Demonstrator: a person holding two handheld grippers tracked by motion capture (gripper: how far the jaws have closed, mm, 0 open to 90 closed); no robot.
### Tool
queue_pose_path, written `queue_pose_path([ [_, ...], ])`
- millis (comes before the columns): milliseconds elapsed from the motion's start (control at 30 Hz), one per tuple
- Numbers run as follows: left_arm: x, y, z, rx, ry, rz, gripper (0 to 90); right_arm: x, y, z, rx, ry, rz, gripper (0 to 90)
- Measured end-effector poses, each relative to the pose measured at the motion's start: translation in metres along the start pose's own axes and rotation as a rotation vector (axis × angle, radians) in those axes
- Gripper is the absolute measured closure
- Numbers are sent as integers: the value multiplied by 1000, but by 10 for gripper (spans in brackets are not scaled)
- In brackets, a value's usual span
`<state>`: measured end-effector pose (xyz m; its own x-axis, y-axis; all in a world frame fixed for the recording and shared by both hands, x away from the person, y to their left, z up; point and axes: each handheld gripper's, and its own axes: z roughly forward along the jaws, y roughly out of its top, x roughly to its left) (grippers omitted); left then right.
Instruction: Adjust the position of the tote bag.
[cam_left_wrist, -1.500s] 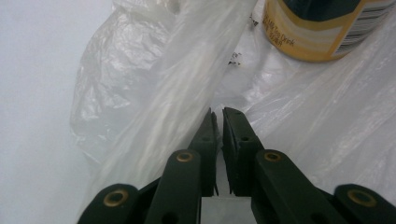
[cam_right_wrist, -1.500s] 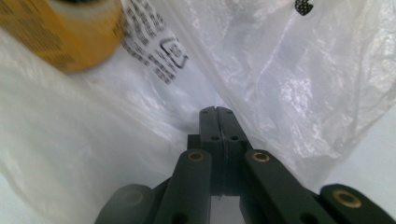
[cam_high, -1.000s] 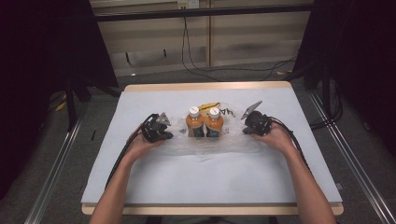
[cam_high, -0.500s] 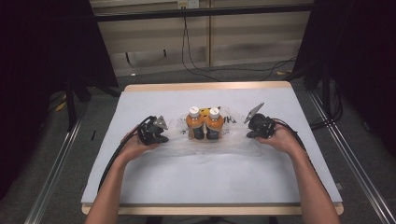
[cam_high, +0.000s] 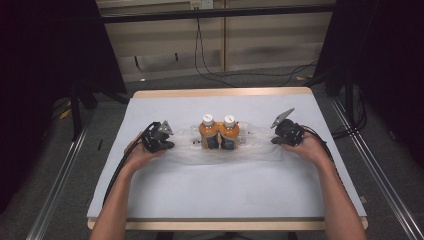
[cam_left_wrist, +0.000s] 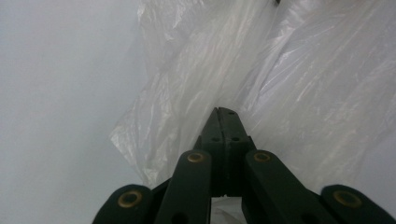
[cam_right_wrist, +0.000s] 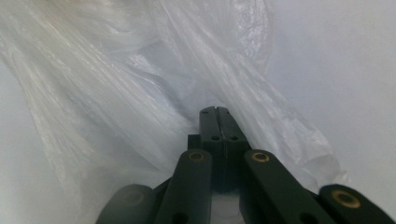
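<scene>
Two bottles of orange drink with white caps, one (cam_high: 209, 134) beside the other (cam_high: 229, 133), stand upright inside a clear plastic bag (cam_high: 255, 146) on the white table (cam_high: 225, 190). My left gripper (cam_high: 171, 145) is shut on the bag's left end. In the left gripper view the jaws (cam_left_wrist: 225, 114) are pressed together with crinkled film (cam_left_wrist: 299, 93) gathered at their tips. At the bag's right end, my right gripper (cam_high: 274, 140) is shut too; in the right gripper view its jaws (cam_right_wrist: 218, 113) pinch the plastic (cam_right_wrist: 116, 74). The bag lies stretched between both hands.
The table has a wooden edge (cam_high: 220, 92) at the back. Metal rails (cam_high: 57, 185) run along the floor on both sides. Black cables (cam_high: 215, 70) lie on the floor behind the table, and dark curtains (cam_high: 45, 60) hang left and right.
My right gripper has moved to the right with the bag's end, pulling the film flatter and wider. The left gripper has barely shifted, and the bottles stand where they were.
</scene>
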<state>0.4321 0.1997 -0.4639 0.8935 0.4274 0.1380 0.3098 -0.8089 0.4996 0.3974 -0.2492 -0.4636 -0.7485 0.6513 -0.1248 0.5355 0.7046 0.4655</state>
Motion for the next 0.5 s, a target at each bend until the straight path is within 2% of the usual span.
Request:
queue_pose_path([
  [100,2,-1,0,1,-1,4,900,0,0,0,-1,-12,-6,900],
  [133,3,-1,0,-7,-1,-5,900,-1,0,0,-3,-28,-23,900],
  [233,5,-2,0,-5,3,-6,900,-1,-1,0,11,-52,-30,900],
  [367,8,-4,0,-14,-2,-14,900,-2,-2,0,6,-58,-22,900],
  [433,9,-4,0,-11,8,-7,900,-2,-2,1,6,-72,-34,900],
  [500,9,-5,-1,-11,9,-18,900,-2,-2,0,18,-76,-36,900],
])
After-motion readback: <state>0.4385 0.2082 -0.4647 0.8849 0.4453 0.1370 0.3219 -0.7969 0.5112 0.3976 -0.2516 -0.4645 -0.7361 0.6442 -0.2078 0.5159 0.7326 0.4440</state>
